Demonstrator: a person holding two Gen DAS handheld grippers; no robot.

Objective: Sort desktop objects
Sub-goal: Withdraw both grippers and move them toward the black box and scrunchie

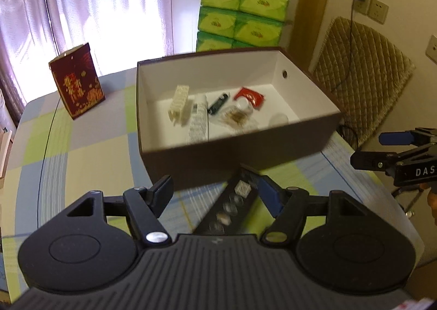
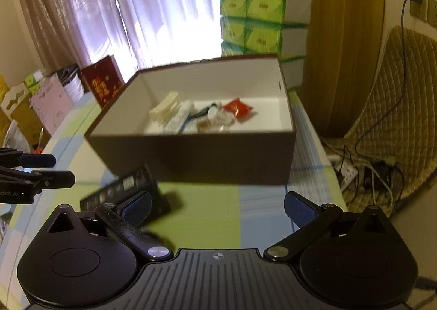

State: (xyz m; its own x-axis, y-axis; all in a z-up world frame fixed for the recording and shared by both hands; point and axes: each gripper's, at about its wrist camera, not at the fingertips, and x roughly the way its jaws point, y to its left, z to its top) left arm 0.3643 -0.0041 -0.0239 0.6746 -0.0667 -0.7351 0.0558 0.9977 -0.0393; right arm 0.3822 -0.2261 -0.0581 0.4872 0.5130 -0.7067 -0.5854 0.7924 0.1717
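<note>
Both tongs (image 1: 218, 195) (image 2: 218, 204) near box edge (image 1: 245, 143)

Legible marks: white letters "DAS", cut off by the frame edge, are showing on the right gripper (image 1: 382, 150) body in the left wrist view; "obot.AI", its start cut off, is showing on the left gripper (image 2: 54, 169) body in the right wrist view. Gold print on the red bag (image 1: 77, 81) and the tissue packs (image 1: 243, 17) is staying unreadable.

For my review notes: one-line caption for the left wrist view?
Open left gripper over a black tray on the checked table, before a brown box of small items.
</note>
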